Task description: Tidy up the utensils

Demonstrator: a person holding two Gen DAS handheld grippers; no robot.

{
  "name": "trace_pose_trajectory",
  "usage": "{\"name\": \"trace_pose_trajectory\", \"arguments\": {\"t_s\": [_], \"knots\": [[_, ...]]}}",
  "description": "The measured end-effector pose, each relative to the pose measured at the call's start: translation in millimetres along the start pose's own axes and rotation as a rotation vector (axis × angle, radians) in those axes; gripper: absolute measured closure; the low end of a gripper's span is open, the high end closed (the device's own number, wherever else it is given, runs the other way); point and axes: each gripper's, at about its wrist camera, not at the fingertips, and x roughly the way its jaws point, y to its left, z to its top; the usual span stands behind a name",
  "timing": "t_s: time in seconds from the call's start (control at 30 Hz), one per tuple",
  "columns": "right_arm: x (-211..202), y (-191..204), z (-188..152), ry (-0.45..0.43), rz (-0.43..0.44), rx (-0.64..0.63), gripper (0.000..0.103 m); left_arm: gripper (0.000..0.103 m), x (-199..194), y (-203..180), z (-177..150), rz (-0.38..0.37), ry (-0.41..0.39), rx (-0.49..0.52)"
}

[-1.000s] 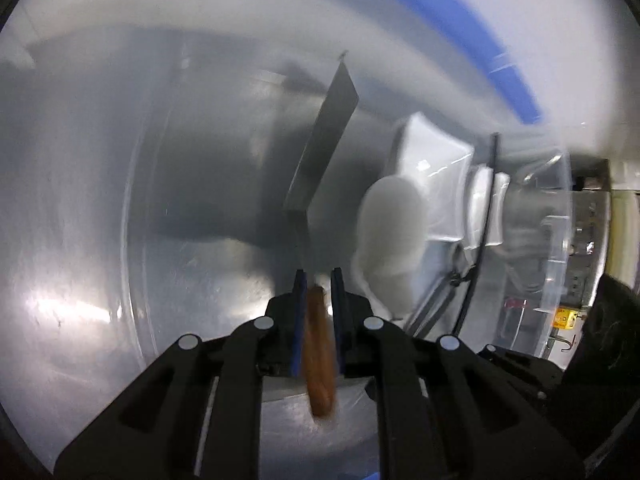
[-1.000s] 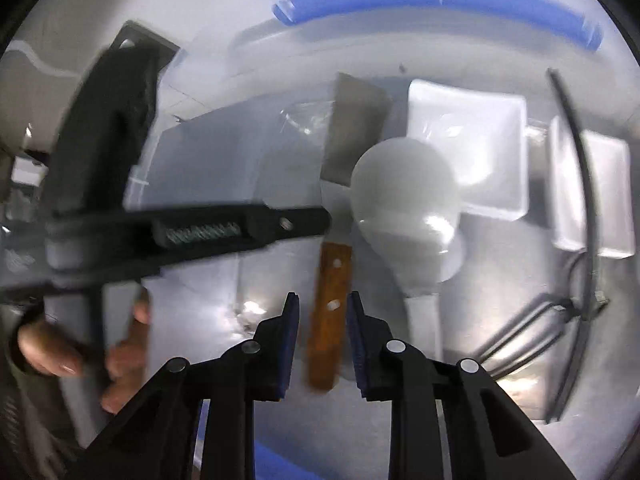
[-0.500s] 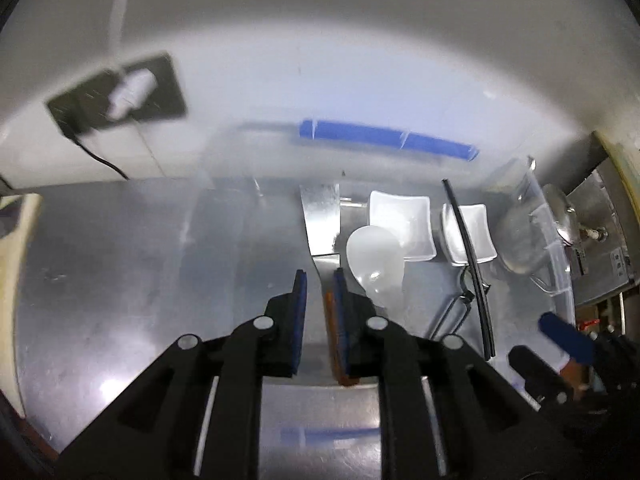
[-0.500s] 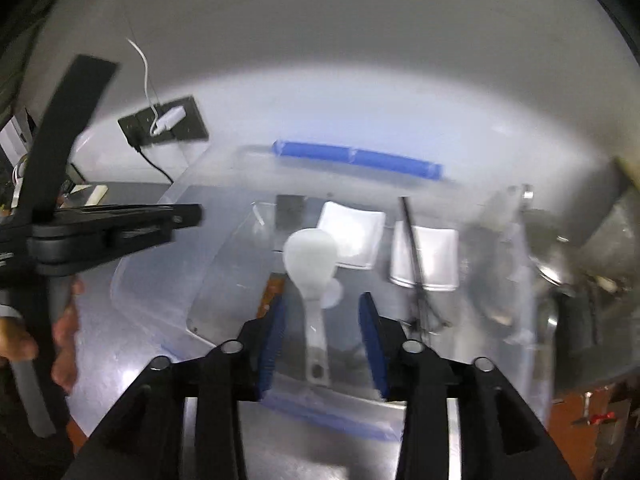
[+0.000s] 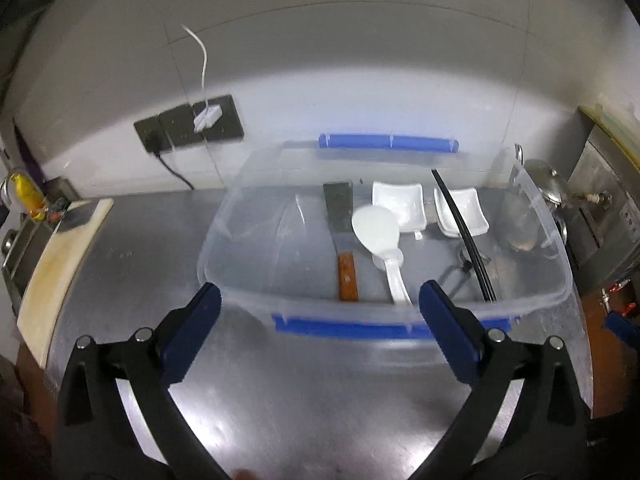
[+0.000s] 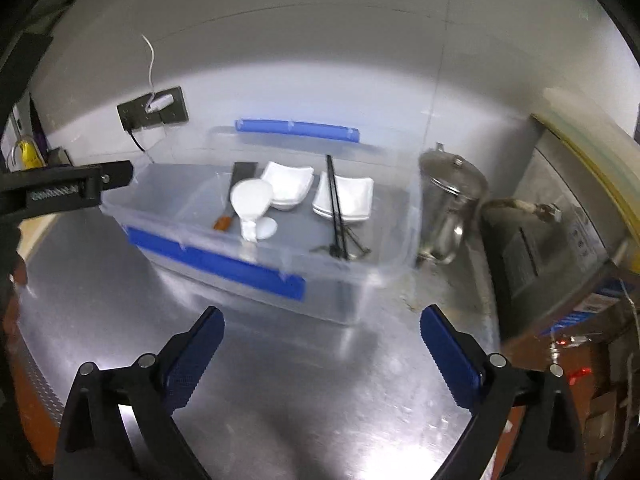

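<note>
A clear plastic bin (image 5: 240, 268) with blue handles stands on the steel counter; it also shows in the right wrist view (image 6: 376, 276). Inside lie a metal spatula with a wooden handle (image 5: 345, 256) (image 6: 234, 196), a white rice paddle (image 5: 378, 236) (image 6: 250, 202), two white square dishes (image 5: 400, 202) (image 6: 344, 200), black chopsticks (image 5: 466, 236) (image 6: 335, 208) and a wire utensil (image 5: 456, 276). My left gripper (image 5: 320, 320) is open and empty, in front of the bin's near wall. My right gripper (image 6: 322, 340) is open and empty, further back over the counter.
A steel kettle (image 6: 448, 208) stands right of the bin. A wall socket with a white plug (image 5: 192, 128) is behind. A pale cutting board (image 5: 52, 272) lies at the left. A metal appliance (image 6: 552, 248) sits at the far right.
Both grippers pulled back out of the bin and opened wide. The left gripper let go of the spatula, which now lies in the bin beside the rice paddle.
</note>
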Motion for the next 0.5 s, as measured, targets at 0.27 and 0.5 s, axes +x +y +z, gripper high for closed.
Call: {"name": "trace_pose_trajectory", "arguments": {"t_s": [0.27, 0.5], "knots": [[10, -22, -26, 0.070, -0.104, -0.001, 0.005, 0.008, 1, -35, -43, 0.102, 0.108, -0.034], [6, -26, -29, 0.043, -0.097, 0.001, 0.005, 0.008, 0, -50, -58, 0.132, 0.116, 0.000]]}}
